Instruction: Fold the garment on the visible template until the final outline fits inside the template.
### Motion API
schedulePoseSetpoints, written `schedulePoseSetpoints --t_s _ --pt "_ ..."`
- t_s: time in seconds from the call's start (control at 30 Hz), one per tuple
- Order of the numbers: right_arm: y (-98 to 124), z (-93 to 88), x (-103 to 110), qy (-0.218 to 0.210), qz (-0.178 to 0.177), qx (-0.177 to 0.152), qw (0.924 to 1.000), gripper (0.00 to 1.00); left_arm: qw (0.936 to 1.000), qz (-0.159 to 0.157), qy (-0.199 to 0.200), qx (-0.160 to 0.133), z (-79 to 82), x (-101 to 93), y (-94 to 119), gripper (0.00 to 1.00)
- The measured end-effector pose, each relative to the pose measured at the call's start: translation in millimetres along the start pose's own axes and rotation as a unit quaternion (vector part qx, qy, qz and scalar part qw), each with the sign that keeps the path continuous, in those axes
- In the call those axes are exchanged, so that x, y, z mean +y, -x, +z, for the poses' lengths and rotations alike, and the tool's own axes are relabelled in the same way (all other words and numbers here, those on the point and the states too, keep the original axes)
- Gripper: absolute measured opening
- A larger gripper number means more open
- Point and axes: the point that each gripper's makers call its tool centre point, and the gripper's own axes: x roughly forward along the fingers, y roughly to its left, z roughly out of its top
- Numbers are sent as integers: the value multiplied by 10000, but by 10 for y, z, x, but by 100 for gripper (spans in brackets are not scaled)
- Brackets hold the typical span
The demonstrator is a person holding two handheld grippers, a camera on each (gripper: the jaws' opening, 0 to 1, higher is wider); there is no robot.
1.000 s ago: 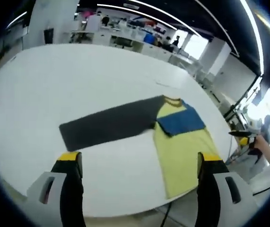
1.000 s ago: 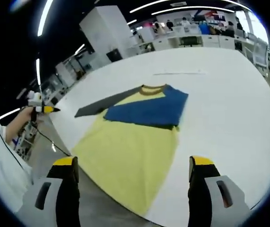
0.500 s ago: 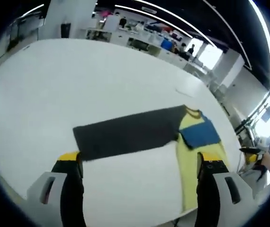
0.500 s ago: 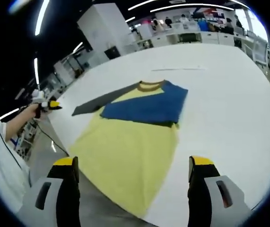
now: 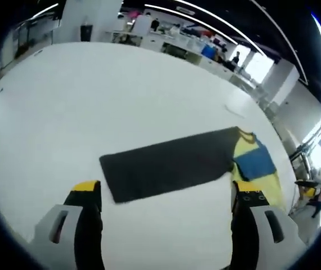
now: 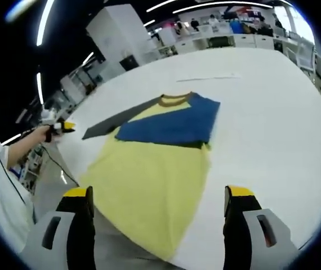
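Bare white table point(image 5: 93, 101) surrounds the flat garment point(image 6: 155, 163) (desks well beyond), leaving approaches unobstructed.

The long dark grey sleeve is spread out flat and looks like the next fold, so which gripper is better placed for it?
Left, probably. The long dark grey sleeve lies straight ahead of the open left gripper, cuff end nearest. The right gripper faces the yellow shirt body.
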Motion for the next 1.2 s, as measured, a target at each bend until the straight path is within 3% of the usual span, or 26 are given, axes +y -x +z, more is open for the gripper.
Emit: schedulePoseSetpoints --t_s 0.4,0.57,0.93,1.2 --pt "-47 66 -50 39 -35 56 10000 96 9997 245 44 -78 24 229 -194 83" --pt "-113 17 -50 109 -21 233 9997 95 9991 383 67 -165 27 346 -260 77" --pt "-182 105 -30 -41 65 164 9998 94 9974 663 -46 -279 69 650 -401 63" --pt "-207 182 -56 -95 72 121 9999 94 9969 715 -45 -329 42 764 -476 49"
